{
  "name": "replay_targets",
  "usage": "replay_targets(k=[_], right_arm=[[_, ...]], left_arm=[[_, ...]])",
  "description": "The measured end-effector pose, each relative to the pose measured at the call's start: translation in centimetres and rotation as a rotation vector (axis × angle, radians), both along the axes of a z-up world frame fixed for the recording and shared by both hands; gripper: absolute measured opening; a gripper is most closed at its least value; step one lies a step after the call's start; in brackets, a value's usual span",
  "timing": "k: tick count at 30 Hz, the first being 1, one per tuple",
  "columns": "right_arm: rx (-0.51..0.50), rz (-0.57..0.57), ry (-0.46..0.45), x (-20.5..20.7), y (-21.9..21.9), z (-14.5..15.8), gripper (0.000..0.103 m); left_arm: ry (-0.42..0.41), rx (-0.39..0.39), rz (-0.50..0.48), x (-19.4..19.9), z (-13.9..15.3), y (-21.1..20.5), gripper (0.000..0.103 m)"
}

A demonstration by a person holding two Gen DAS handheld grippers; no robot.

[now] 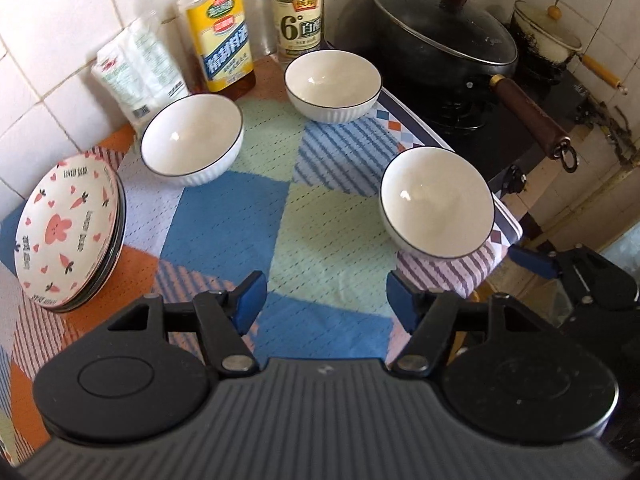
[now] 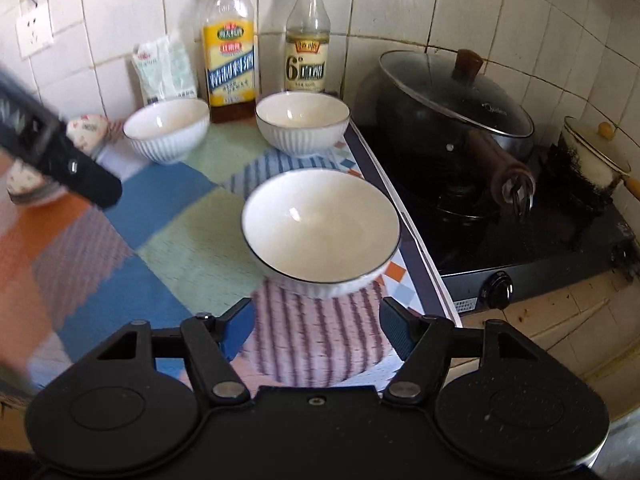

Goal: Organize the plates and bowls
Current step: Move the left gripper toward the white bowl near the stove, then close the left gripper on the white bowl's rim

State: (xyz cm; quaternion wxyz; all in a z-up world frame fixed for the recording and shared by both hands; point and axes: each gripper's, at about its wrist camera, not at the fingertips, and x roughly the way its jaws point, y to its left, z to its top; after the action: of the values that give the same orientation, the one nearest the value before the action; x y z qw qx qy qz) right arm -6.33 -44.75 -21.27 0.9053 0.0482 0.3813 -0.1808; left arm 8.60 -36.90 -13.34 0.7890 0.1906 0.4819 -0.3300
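Three white bowls with dark rims stand on a patchwork cloth (image 1: pixel 328 208): a left bowl (image 1: pixel 192 140), a back bowl (image 1: pixel 332 84) and a right bowl (image 1: pixel 436 204). A stack of rabbit-print plates (image 1: pixel 68 228) lies at the far left. My left gripper (image 1: pixel 325 302) hovers over the cloth's near part, open, with nothing between its blue pads. My right gripper (image 2: pixel 316 330) is open and empty just short of the nearest bowl (image 2: pixel 320 232), with the other two bowls (image 2: pixel 166 128) (image 2: pixel 302 120) behind. The left gripper's black housing (image 2: pixel 72 164) partly hides the plates (image 2: pixel 24 178).
An oil bottle (image 1: pixel 224 48), a vinegar bottle (image 1: pixel 298 20) and a white packet (image 1: pixel 136 72) line the tiled back wall. To the right, a lidded black wok (image 1: pixel 444 36) and a small enamel pot (image 1: pixel 548 36) sit on a stove (image 2: pixel 520 248). The cloth's right edge borders the stove.
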Motion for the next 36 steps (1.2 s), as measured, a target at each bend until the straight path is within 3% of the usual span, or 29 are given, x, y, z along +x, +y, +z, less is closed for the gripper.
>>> replay_targets(k=[4, 7, 17, 26, 29, 32, 34, 36], right_arm=[[0.004, 0.070, 0.007, 0.6, -1.3, -1.7, 0.075], [0.024, 0.090, -0.002, 1.1, -2.2, -2.9, 0.086], [0.024, 0.133, -0.111, 2.4, -3.7, -5.3, 0.090], [0.044, 0.155, -0.156, 3.8, -4.7, -6.4, 0.095], [0.020, 0.180, -0.175, 3.8, -4.9, -6.6, 0.097], [0.024, 0.193, -0.176, 3.9, -5.1, -6.5, 0.097], [0.025, 0.199, -0.172, 4.1, -5.1, -6.3, 0.097], [0.025, 0.214, -0.174, 4.2, -5.1, -6.2, 0.097]], left_arm=[[-0.001, -0.004, 0.015, -0.1, -0.8, -2.1, 0.066], [0.007, -0.010, 0.039, 0.1, -1.5, -3.5, 0.070], [0.009, 0.027, 0.071, 1.9, -5.1, -7.6, 0.071], [0.089, 0.049, 0.116, 3.7, -8.1, -9.3, 0.071], [0.123, 0.060, 0.108, 4.1, -8.8, -9.6, 0.068], [0.218, 0.043, 0.124, 4.6, -9.4, -9.6, 0.066], [0.218, 0.046, 0.122, 4.4, -9.6, -9.7, 0.059], [0.198, 0.056, 0.110, 4.2, -9.7, -9.9, 0.043]])
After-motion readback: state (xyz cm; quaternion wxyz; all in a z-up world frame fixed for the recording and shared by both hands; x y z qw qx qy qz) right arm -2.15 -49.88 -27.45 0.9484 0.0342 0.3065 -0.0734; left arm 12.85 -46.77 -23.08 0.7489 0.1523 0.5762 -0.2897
